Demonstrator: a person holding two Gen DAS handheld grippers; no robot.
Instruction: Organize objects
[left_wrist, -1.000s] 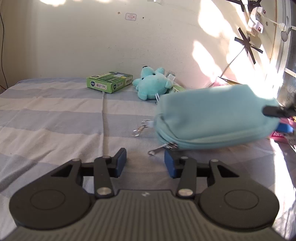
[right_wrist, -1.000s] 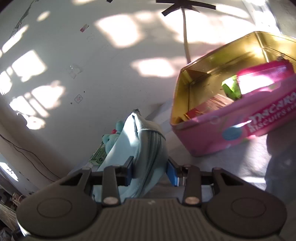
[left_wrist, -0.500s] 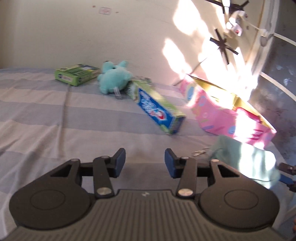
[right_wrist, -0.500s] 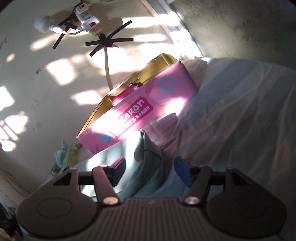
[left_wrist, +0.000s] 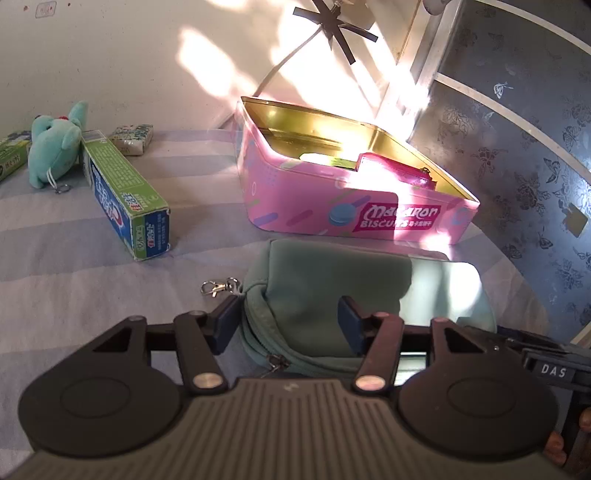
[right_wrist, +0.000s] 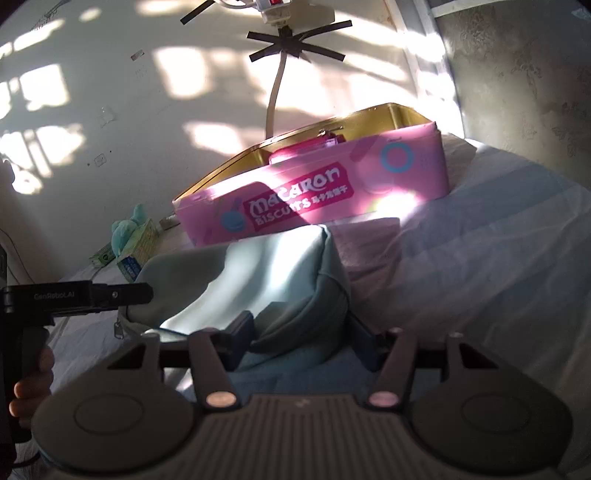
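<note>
A teal zip pouch (left_wrist: 332, 291) lies on the striped bed in front of the open pink Macaron biscuit tin (left_wrist: 354, 210). My left gripper (left_wrist: 288, 323) is open, with its fingers on either side of the pouch's zipper end. My right gripper (right_wrist: 301, 338) is open around the pouch's (right_wrist: 266, 280) other end, not clamping it. The tin (right_wrist: 314, 199) holds a magenta item and a green packet. The left gripper body also shows in the right wrist view (right_wrist: 77, 295).
A toothpaste box (left_wrist: 125, 199), a teal plush toy (left_wrist: 55, 144), a small wrapped packet (left_wrist: 133, 138) and a green box (left_wrist: 11, 158) lie at the left. A wall and a patterned panel (left_wrist: 517, 129) stand behind the tin.
The right gripper lowered the pouch to the bed in front of the tin and opened. The left gripper swung right and came over the pouch's zipper end.
</note>
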